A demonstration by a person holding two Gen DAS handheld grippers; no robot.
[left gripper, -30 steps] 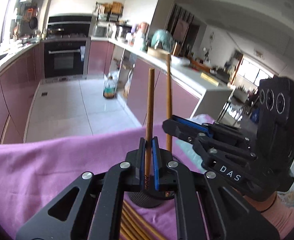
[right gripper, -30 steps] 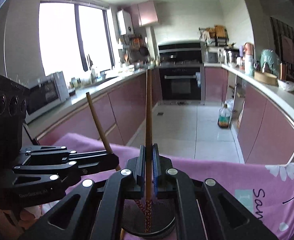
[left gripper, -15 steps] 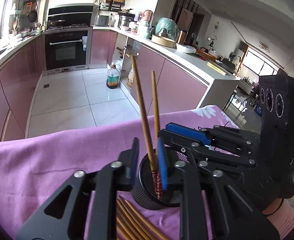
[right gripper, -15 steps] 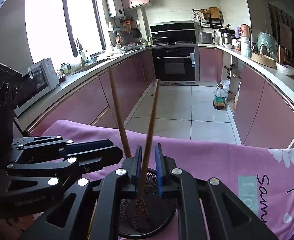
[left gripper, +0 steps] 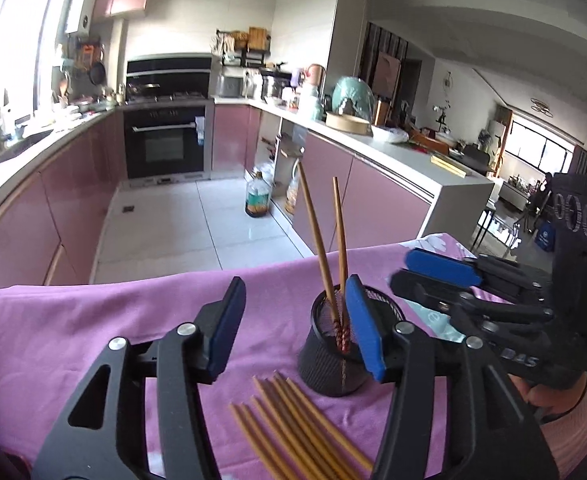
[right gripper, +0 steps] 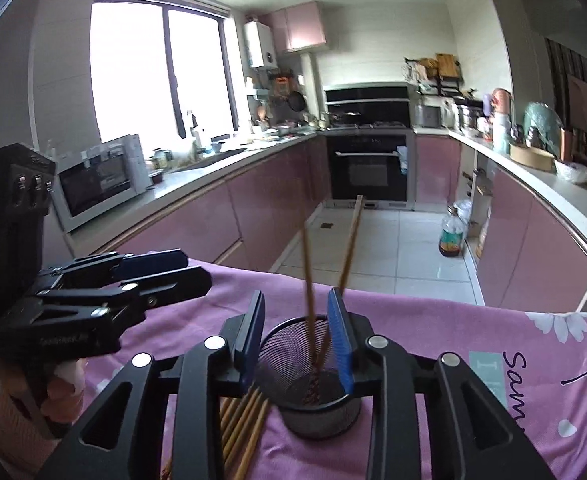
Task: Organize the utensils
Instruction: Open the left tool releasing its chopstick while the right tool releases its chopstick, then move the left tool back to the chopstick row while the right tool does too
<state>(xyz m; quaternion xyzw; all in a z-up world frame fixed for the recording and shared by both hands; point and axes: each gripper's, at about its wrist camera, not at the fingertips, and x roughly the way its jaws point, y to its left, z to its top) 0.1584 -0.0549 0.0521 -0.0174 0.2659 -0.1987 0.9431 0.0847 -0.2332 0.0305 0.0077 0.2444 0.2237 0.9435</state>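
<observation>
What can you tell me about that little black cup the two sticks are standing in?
The black cup is a small round holder of fine wire mesh, see-through, with a solid rim and base, slightly narrower at the bottom. It stands upright on the purple cloth. Two wooden chopsticks lean inside it, patterned dark-red ends down, crossing near the bottom. More chopsticks lie loose on the cloth beside it. No pad visibly presses on it.
</observation>
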